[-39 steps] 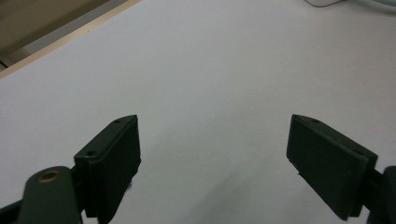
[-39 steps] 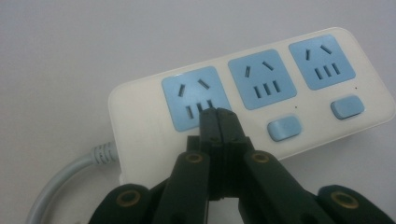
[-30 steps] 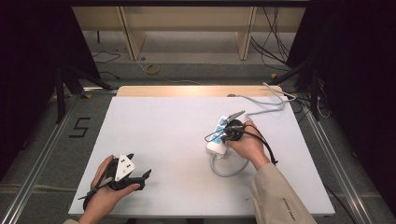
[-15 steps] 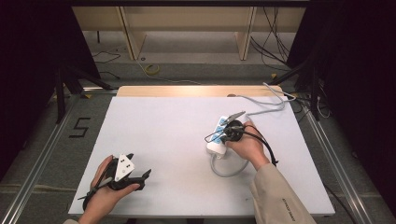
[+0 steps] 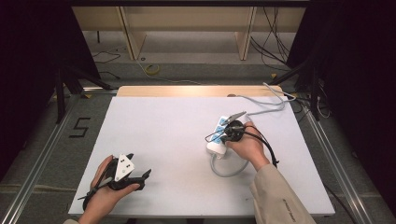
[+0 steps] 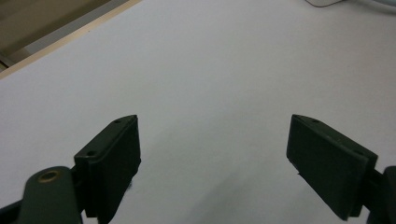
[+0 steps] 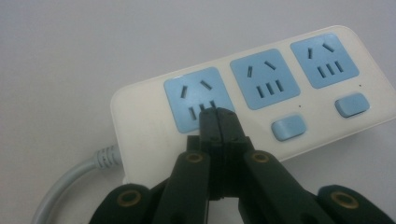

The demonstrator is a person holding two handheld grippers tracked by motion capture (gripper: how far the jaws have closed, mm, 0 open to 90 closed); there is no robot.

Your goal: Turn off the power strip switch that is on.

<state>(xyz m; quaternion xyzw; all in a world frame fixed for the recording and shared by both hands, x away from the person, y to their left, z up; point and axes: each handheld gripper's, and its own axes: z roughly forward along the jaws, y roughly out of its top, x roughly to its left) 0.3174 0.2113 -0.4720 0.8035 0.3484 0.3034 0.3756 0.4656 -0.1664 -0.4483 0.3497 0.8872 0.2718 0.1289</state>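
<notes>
The power strip lies on the right half of the white table, its grey cord looping toward the person. The right gripper, jaws pressed together and empty, hangs over its end socket. The left gripper rests wide open near the front-left corner, holding nothing.

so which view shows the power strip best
The right gripper view: the power strip lies close up, blue sockets and switches plain. The high view has it small, partly behind the right gripper. The left gripper view catches just a white corner.
</notes>
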